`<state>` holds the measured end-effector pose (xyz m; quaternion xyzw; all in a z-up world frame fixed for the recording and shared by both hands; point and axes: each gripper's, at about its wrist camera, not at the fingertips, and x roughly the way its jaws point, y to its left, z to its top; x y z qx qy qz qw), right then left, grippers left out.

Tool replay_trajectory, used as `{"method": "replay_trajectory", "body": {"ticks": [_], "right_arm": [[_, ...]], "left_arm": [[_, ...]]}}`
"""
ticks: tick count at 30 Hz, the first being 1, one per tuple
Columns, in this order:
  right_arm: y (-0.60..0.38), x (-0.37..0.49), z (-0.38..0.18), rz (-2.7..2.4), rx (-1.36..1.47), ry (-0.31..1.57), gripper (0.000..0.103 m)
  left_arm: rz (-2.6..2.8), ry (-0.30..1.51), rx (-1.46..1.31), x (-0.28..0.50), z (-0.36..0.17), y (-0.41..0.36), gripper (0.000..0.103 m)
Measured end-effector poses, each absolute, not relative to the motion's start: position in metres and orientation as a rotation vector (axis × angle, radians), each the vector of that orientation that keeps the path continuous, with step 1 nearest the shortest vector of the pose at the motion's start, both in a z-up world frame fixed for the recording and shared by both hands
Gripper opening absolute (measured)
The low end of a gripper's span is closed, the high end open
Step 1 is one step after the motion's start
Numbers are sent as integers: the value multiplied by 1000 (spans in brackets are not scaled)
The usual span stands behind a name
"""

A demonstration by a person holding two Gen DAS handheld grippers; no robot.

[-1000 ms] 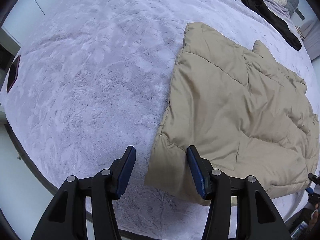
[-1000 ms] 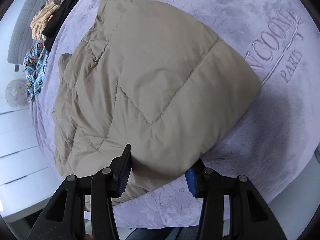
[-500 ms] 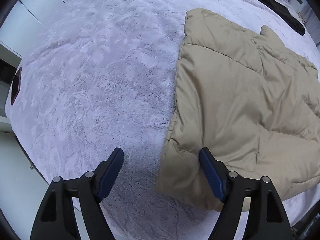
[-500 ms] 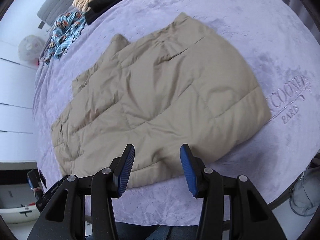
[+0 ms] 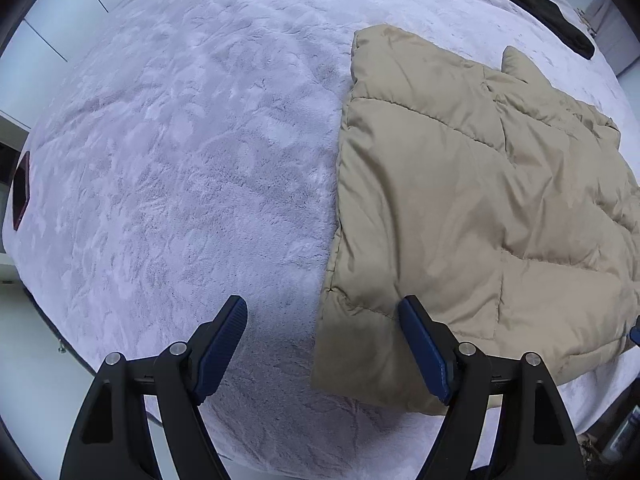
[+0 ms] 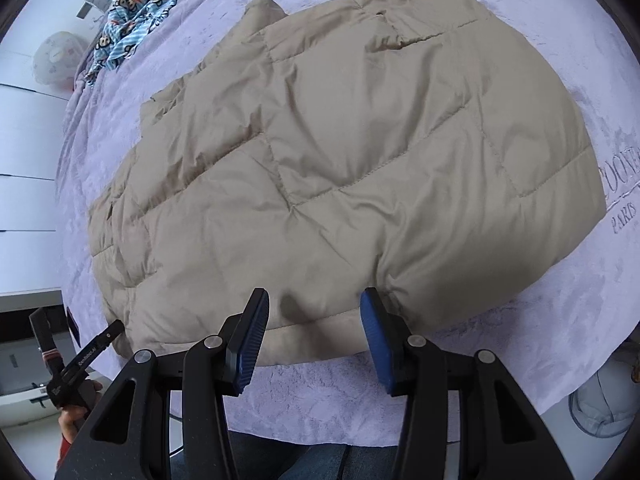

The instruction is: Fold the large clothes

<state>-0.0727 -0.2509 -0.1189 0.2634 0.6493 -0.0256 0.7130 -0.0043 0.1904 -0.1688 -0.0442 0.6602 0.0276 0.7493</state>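
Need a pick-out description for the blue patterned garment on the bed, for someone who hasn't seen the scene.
Start from the lilac plush bedspread and the big beige quilted jacket spread on it. Beyond the jacket's far corner, near the headboard end, lies the crumpled blue garment. It alone has a cartoon monkey print; the clothes beside it are plain black and cream.

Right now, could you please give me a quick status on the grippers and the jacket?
Left gripper open, empty, above jacket corner. Right gripper open, empty, above its near edge. Jacket flat on the bed, folded. Nothing in the way.
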Motion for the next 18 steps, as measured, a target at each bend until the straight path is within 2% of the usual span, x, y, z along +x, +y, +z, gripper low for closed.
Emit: {"method": "replay_trajectory", "body": {"ticks": [3,4,6,14,18], "right_arm": [[-240,-69,-113,-22,566,1444,52],[-236,-67,-112,-11,556,1446,52],[-227,-64,-110,14,533,1452,52],[-204,-59,-118,56,525,1494,53],[-201,-62,-121,48,549,1499,64]], "left_arm": [[51,1427,-108,-5,-162,189,80],[51,1419,-107,-6,-159,187,84],[64,1400,-105,-5,-156,189,103],[19,1416,-137,10,-159,198,103],[39,1405,-110,29,-167,209,103]]}}
